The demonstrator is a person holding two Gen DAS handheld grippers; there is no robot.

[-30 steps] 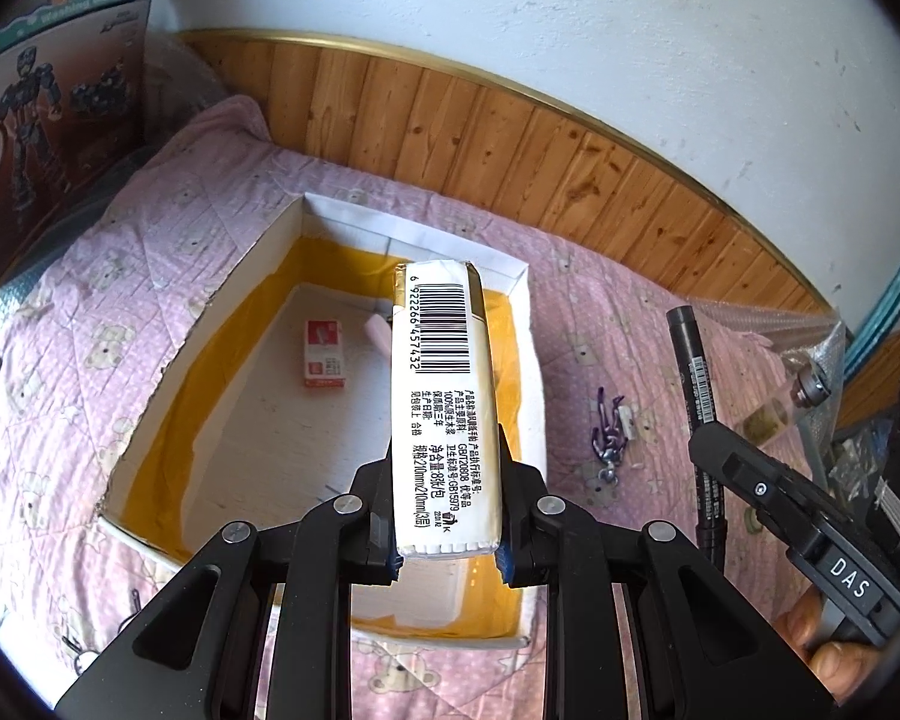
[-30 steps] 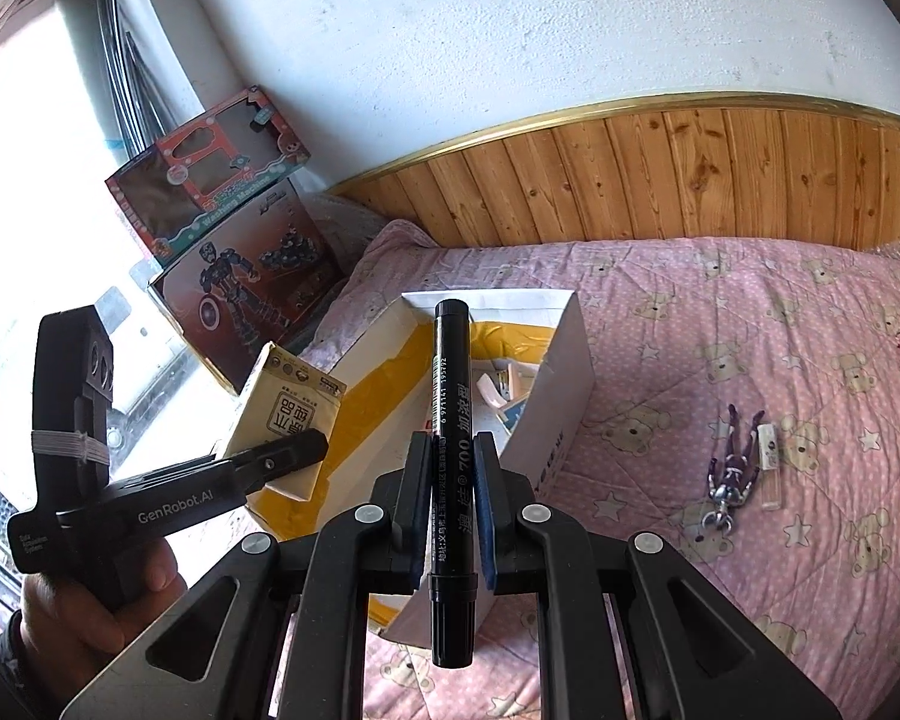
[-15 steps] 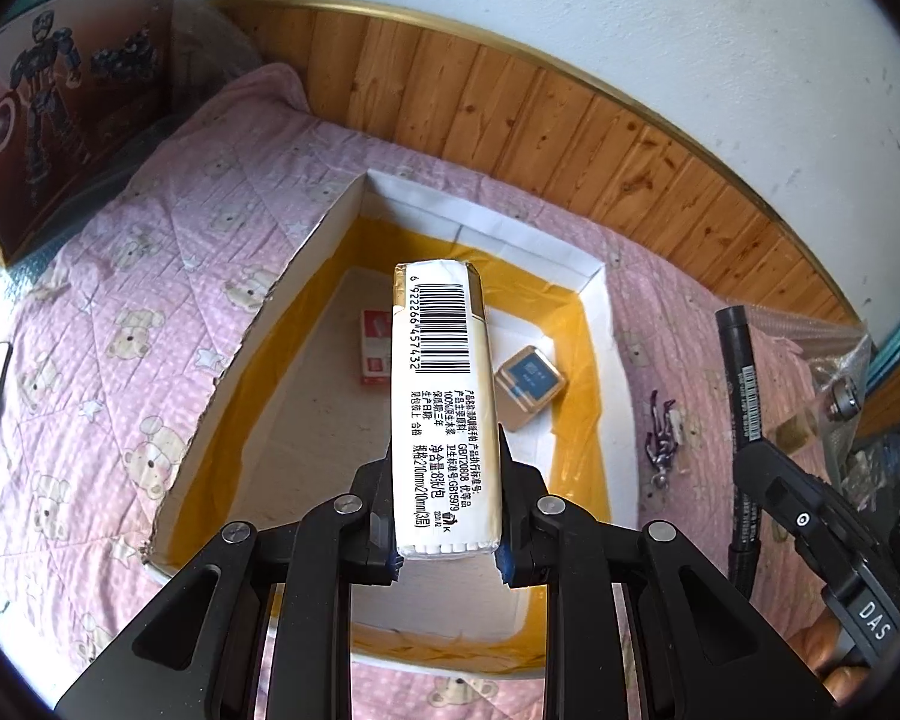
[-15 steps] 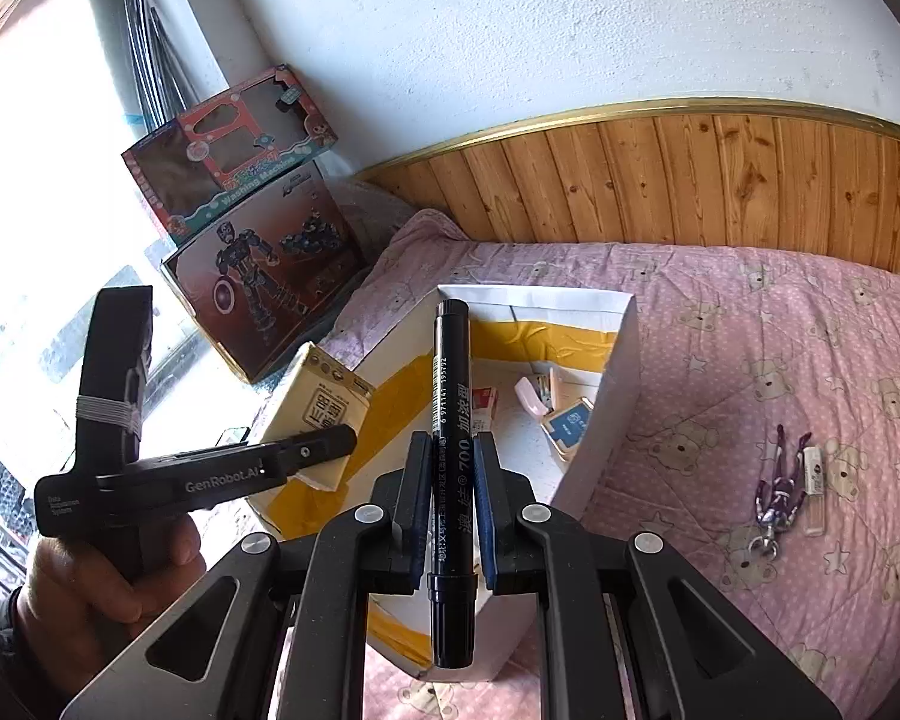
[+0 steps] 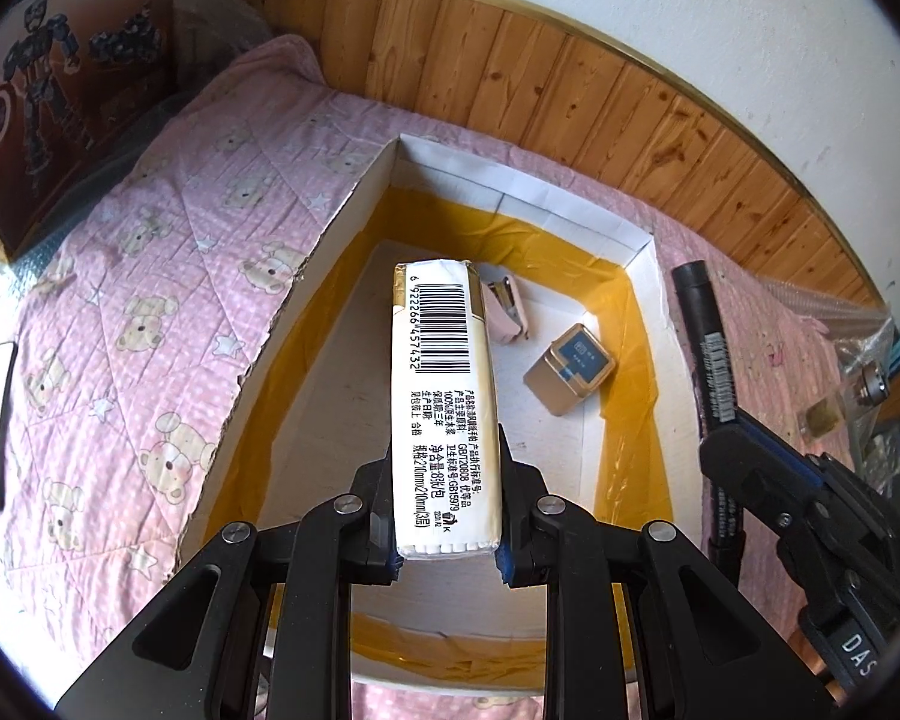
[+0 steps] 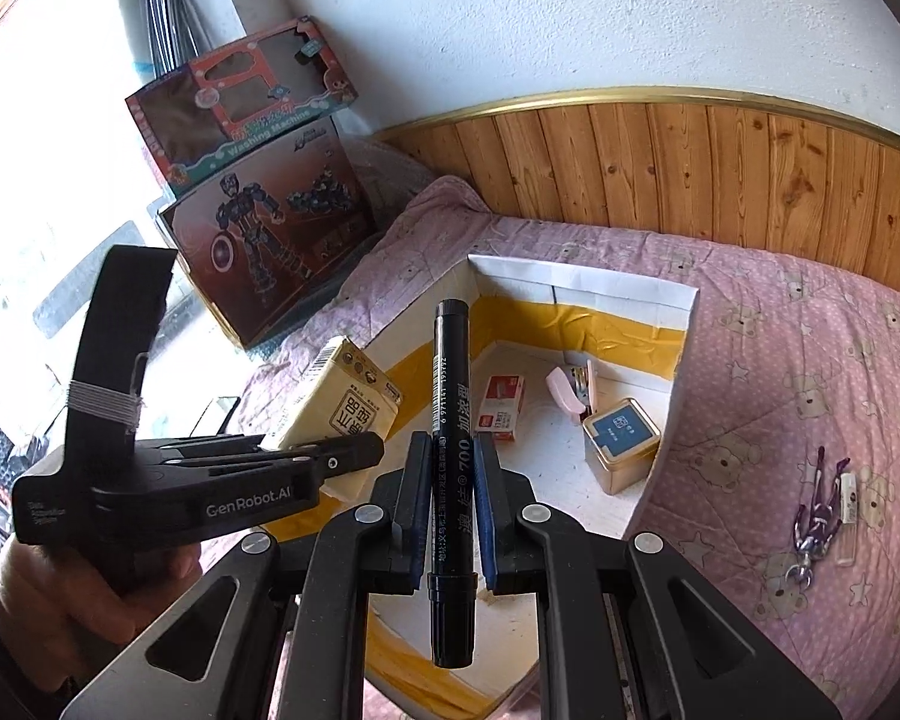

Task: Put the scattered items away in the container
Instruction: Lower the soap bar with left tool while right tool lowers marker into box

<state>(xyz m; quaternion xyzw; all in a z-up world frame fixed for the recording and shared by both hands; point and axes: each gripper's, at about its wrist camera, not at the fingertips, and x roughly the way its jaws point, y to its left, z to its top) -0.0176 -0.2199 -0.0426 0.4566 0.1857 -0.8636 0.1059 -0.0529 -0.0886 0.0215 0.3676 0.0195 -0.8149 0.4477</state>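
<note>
Holding tissue pack [image 5: 444, 396] in left tongs [image 5: 447, 540], clamped at its lower end, over open box [image 5: 642, 240] on bed [image 5: 150, 276]. Right tongs [image 6: 453, 516] closed fully on marker [image 6: 448, 480], gripped mid-barrel, near box edge. Pack likely light, soft, squashable; marker stiff, smooth, may slip. Stapler [image 6: 573, 390], tin [image 6: 621, 435] already inside; keychain [image 6: 816, 516] left on bed.

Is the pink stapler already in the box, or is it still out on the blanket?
In. The pink stapler lies on the box floor.
</note>
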